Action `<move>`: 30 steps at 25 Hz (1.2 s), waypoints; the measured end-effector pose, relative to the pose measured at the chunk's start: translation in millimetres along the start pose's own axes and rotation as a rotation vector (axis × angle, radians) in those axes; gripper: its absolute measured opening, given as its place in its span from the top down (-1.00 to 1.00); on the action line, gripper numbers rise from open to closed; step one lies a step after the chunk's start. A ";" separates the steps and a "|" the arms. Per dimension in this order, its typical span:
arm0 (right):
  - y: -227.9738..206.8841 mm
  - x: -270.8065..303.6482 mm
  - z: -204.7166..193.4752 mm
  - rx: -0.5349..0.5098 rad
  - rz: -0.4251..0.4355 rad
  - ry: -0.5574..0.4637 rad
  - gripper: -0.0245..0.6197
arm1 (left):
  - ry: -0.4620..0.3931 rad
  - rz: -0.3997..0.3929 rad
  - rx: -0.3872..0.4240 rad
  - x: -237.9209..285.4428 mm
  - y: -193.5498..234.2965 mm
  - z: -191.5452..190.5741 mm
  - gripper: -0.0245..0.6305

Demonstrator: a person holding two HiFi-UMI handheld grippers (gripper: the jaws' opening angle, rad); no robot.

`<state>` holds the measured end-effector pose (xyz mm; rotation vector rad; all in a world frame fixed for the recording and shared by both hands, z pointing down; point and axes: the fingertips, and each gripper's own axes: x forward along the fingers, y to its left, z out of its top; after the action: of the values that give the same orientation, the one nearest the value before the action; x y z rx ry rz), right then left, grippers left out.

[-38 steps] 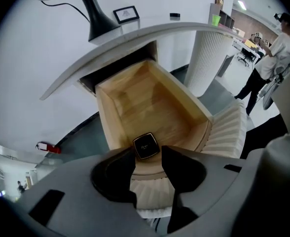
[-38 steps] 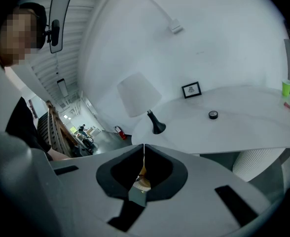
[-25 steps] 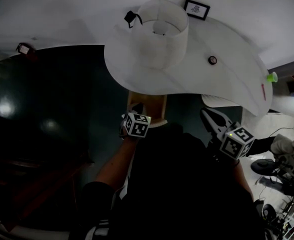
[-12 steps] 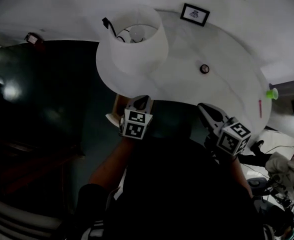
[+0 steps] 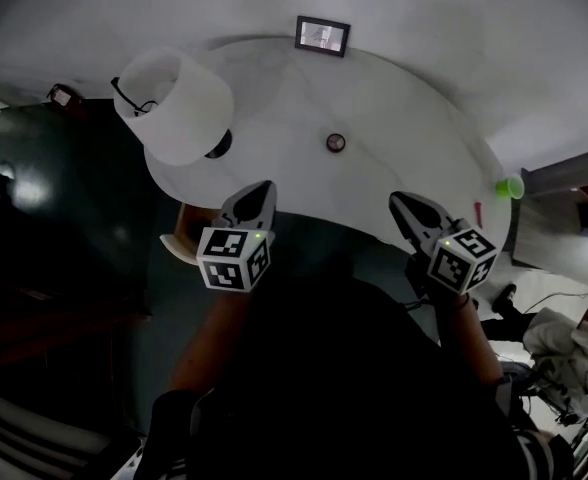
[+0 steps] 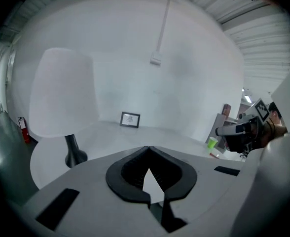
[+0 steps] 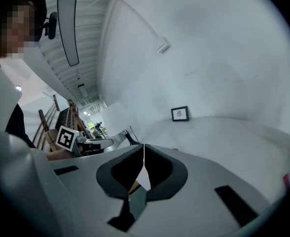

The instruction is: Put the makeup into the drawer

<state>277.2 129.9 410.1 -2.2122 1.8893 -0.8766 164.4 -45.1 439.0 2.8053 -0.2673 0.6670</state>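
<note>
My left gripper [image 5: 262, 188] is shut and empty, its tips just over the near rim of the white round table [image 5: 404, 118]. My right gripper [image 5: 398, 201] is also shut with nothing in it, at the same rim further right. In the left gripper view the jaws [image 6: 148, 148] meet at their tips, and so do those in the right gripper view [image 7: 144, 146]. A small dark round item [image 5: 335, 142] lies mid-table. A thin red stick [image 5: 477, 213] lies by the right rim. Only a pale wooden corner of the drawer [image 5: 178, 244] shows, left of my left gripper.
A white lamp [image 5: 172, 103] stands at the table's left, its dark foot [image 6: 75, 154] close to my left gripper. A framed picture [image 5: 322, 35] leans at the back. A green cup [image 5: 509, 186] sits at the right rim. Dark floor lies to the left.
The view has swung, so lamp and table slid left and up in the picture. The open wooden drawer between the grippers is now mostly hidden. Both grippers sit lower and wider apart.
</note>
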 end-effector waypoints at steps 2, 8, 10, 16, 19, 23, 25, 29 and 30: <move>-26.9 -23.3 -1.3 -0.013 -0.047 -0.018 0.87 | -0.013 -0.039 -0.002 5.4 -24.1 2.3 0.89; -97.1 -90.6 -11.8 -0.001 -0.208 -0.086 0.87 | -0.032 -0.150 0.057 20.3 -83.7 9.7 0.89; -107.8 -104.4 -18.0 0.009 -0.243 -0.104 0.87 | -0.032 -0.170 0.104 27.9 -93.4 7.8 0.89; -117.7 -106.4 -32.8 0.041 -0.284 -0.093 0.87 | -0.064 -0.187 0.153 52.5 -103.5 15.1 0.89; -110.7 -87.0 -27.6 0.045 -0.278 -0.106 0.87 | -0.097 -0.228 0.203 59.7 -106.0 24.0 0.89; -90.9 -45.0 -9.9 0.039 -0.236 -0.099 0.87 | -0.088 -0.258 0.237 77.7 -95.9 29.8 0.89; -81.3 -22.9 0.4 0.024 -0.213 -0.080 0.87 | -0.079 -0.297 0.226 86.3 -91.4 31.8 0.88; -65.7 15.6 12.2 -0.022 -0.175 -0.048 0.87 | -0.082 -0.341 0.233 96.1 -78.8 35.1 0.75; -61.2 24.1 13.9 -0.032 -0.161 -0.042 0.87 | -0.080 -0.347 0.238 99.4 -74.5 34.4 0.59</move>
<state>338.8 117.2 433.6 -2.4094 1.7391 -0.8203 283.3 4.4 440.7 2.9955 0.3008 0.5357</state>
